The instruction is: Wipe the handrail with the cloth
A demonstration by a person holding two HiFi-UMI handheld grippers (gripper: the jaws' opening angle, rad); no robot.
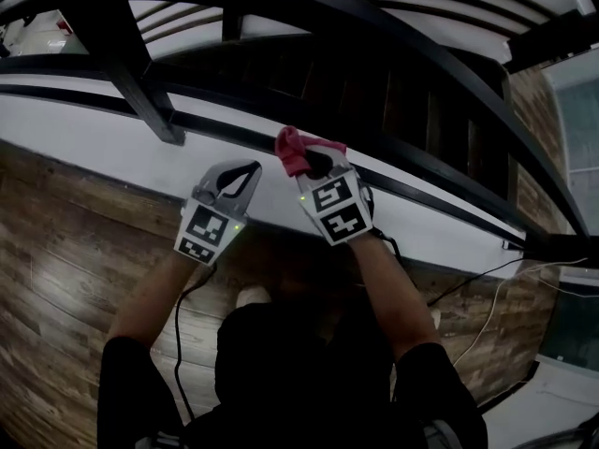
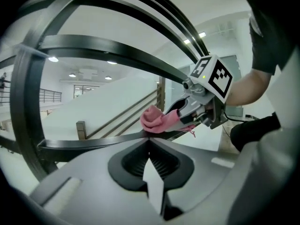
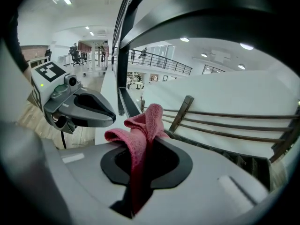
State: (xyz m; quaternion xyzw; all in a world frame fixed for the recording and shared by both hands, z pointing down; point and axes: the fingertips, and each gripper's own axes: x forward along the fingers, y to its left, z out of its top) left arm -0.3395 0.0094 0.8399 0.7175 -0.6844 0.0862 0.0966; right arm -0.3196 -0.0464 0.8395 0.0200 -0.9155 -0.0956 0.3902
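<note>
A pink cloth (image 1: 296,148) is bunched in my right gripper (image 1: 307,160), which is shut on it and presses it against the thin black lower handrail (image 1: 426,168). In the right gripper view the cloth (image 3: 140,134) stands up out of the jaws, with the rail (image 3: 124,98) just beyond. My left gripper (image 1: 251,168) hovers shut and holds nothing, a little left of the cloth and just short of the same rail. In the left gripper view its closed tips (image 2: 149,141) almost touch the rail (image 2: 89,143); the cloth (image 2: 156,119) lies on the rail straight ahead.
Thicker black rails (image 1: 374,26) and a black post (image 1: 140,92) arch overhead. Dark stair treads (image 1: 374,92) lie behind the rails, with a white stringer (image 1: 112,152) below them. Under me is wood floor (image 1: 65,288), with cables (image 1: 487,293) trailing at the right.
</note>
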